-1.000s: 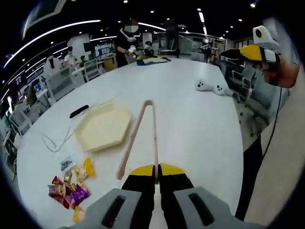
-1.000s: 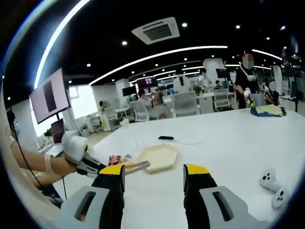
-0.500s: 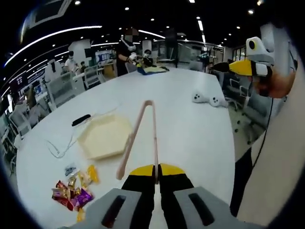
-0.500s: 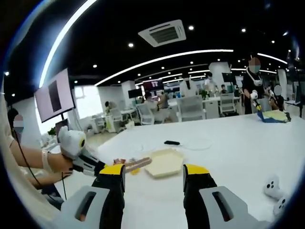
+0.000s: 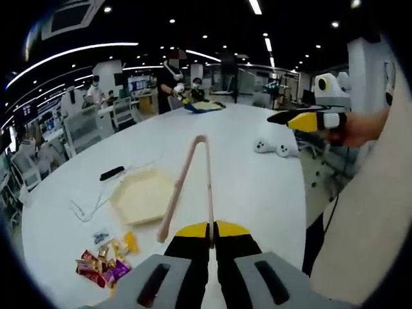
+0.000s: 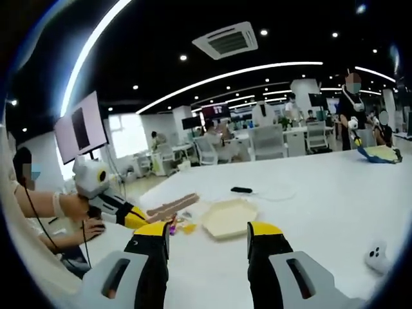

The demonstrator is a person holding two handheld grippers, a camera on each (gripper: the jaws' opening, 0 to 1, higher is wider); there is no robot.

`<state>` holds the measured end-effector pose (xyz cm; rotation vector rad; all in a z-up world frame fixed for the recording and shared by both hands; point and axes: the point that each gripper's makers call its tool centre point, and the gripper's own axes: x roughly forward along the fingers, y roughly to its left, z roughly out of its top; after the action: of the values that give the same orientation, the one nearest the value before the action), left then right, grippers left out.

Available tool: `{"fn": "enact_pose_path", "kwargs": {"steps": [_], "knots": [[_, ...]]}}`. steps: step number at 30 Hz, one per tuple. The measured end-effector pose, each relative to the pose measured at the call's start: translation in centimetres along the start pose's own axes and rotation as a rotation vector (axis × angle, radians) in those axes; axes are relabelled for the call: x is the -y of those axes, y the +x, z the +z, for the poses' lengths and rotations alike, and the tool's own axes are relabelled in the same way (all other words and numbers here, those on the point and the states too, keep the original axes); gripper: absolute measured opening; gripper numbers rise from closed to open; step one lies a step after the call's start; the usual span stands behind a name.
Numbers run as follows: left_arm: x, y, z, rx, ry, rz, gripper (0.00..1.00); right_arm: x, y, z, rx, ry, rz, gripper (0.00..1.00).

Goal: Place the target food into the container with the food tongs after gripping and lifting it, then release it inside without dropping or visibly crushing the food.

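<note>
Above the white bench (image 5: 257, 187), food tongs (image 5: 193, 183) are gripped by the clenched left gripper (image 5: 210, 239), their long axis toward twelve o'clock; wrapped candies (image 5: 106, 267) lie at eight o'clock, container (image 5: 141, 196) at ten. Right gripper (image 6: 207, 241) is held released, farther off

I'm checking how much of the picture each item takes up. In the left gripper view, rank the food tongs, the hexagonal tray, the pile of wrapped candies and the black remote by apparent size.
1. food tongs, longest, though nearness inflates them
2. hexagonal tray
3. pile of wrapped candies
4. black remote, smallest, and farthest away
</note>
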<state>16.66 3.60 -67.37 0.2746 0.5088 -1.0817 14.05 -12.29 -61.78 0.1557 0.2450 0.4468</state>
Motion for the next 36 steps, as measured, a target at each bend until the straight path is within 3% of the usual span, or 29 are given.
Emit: {"fn": "enact_pose_path", "kwargs": {"steps": [3, 4, 5, 7, 12, 17, 24, 27, 29, 36], "knots": [[1.0, -0.5, 0.8, 0.03, -0.001, -0.059, 0.0, -0.8, 0.5, 0.1, -0.004, -0.002, 0.032, 0.48], [1.8, -0.5, 1.1, 0.047, -0.005, -0.114, 0.0, -1.1, 0.6, 0.0, -0.015, -0.039, 0.039, 0.48], [1.9, -0.6, 1.2, 0.055, -0.009, -0.127, 0.0, -1.2, 0.7, 0.0, -0.02, -0.082, 0.047, 0.48], [1.9, -0.9, 1.3, 0.06, -0.014, -0.133, 0.0, -2.1, 0.9, 0.0, -0.028, -0.128, 0.074, 0.47], [2.2, -1.8, 2.2, 0.083, -0.015, -0.165, 0.0, -2.9, 1.1, 0.5, -0.011, -0.108, 0.109, 0.47], [2.7, -2.4, 2.5, 0.09, -0.018, -0.19, 0.0, -4.1, 1.2, 0.3, -0.038, -0.164, 0.175, 0.47], [3.5, -3.1, 3.3, 0.107, -0.013, -0.219, 0.0, -5.0, 1.0, 1.3, -0.031, -0.153, 0.242, 0.48], [4.0, -3.4, 3.7, 0.11, 0.016, -0.221, 0.0, -5.7, 0.8, 1.7, -0.033, -0.159, 0.277, 0.48], [4.6, -3.7, 4.0, 0.111, 0.04, -0.233, 0.0, -6.4, 0.6, 1.7, -0.047, -0.216, 0.317, 0.48], [5.7, -4.4, 4.9, 0.111, 0.078, -0.271, 0.0, -7.0, 0.3, 2.5, -0.045, -0.227, 0.366, 0.49]]}}
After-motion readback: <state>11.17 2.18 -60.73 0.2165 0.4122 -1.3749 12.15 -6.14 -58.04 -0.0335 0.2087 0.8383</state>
